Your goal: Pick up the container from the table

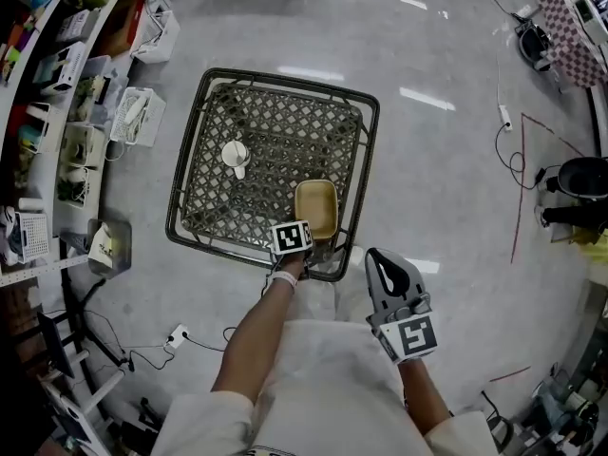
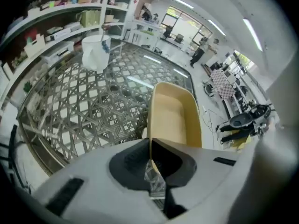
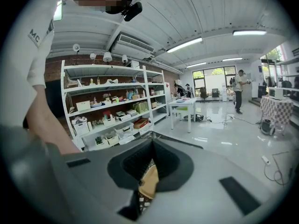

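Note:
A tan, shallow, rectangular container (image 1: 315, 207) rests at the near right of a dark lattice-topped table (image 1: 275, 76). My left gripper (image 1: 312, 247) sits at the container's near end, pointing steeply down. In the left gripper view the container (image 2: 173, 115) stretches away from the left gripper (image 2: 150, 143), whose jaws are pinched on its thin near rim. My right gripper (image 1: 382, 257) hangs off the table's near right corner, over the floor, with its jaws together and nothing in them. In the right gripper view the right gripper (image 3: 152, 141) faces the room, a strip of the container showing below its tips.
A white cup (image 1: 235, 156) stands on the table's left half, the same cup (image 2: 96, 52) far left in the left gripper view. Shelves with bins (image 1: 57, 112) line the left. Cables and a power strip (image 1: 178, 333) lie on the floor; a dark chair (image 1: 579, 179) stands right.

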Action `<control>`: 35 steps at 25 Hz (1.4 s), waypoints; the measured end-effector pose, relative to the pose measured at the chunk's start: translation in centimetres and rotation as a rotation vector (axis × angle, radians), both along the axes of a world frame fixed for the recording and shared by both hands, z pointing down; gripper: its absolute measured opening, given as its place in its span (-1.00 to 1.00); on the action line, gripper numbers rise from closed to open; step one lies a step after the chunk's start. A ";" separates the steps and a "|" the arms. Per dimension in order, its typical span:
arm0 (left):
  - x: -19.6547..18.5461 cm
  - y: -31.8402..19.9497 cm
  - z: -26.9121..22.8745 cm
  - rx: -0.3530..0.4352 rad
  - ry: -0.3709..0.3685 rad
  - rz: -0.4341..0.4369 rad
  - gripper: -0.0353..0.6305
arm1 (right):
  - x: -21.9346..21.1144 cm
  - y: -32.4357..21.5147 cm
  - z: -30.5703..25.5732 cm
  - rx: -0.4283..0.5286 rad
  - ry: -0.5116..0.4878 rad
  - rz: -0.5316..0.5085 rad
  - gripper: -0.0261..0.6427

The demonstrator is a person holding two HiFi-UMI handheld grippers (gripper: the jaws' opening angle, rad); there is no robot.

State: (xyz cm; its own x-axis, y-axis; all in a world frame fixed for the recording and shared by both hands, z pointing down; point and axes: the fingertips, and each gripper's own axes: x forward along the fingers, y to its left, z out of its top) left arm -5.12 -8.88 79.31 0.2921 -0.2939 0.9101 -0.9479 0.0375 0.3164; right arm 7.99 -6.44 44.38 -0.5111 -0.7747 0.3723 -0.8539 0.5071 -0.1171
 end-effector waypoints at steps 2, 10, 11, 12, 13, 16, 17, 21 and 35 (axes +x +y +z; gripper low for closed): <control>0.4 -0.5 -0.8 0.057 -0.021 0.081 -0.79 | 0.1 0.0 0.1 -0.006 0.005 0.001 -0.87; 0.9 -0.7 -2.1 0.173 -0.029 0.223 -0.79 | -0.8 -0.4 -0.4 0.034 0.002 -0.023 -0.87; 0.8 -0.6 -2.5 0.183 -0.028 0.226 -0.79 | -0.8 -0.4 -0.5 0.035 0.003 -0.021 -0.87; 0.7 -0.6 -2.9 0.195 -0.025 0.228 -0.79 | -0.7 -0.5 -0.5 0.030 0.006 -0.014 -0.87; 0.6 -0.5 -3.3 0.211 -0.023 0.229 -0.79 | -0.5 -0.4 -0.4 0.020 0.013 -0.005 -0.87; 0.3 -0.7 -5.0 0.272 -0.028 0.243 -0.79 | -0.2 -0.2 -0.2 0.011 0.022 -0.003 -0.87; 0.2 -0.9 -5.7 0.295 -0.030 0.249 -0.79 | -0.2 -0.2 -0.3 0.016 0.021 -0.003 -0.87; -0.2 -1.7 -9.8 0.377 -0.024 0.254 -0.79 | 0.0 0.3 -0.3 0.004 0.032 -0.012 -0.87; -1.2 -1.3 -22.9 0.649 0.009 0.247 -0.79 | 1.8 0.7 -2.7 0.112 -0.018 0.033 -0.87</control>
State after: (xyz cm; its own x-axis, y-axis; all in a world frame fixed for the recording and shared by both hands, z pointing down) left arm -6.30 -10.15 56.41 0.4268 -0.7020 0.5702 -0.9017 -0.3781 0.2094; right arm 9.76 -5.77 41.71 -0.4904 -0.8275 0.2735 -0.8686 0.4896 -0.0762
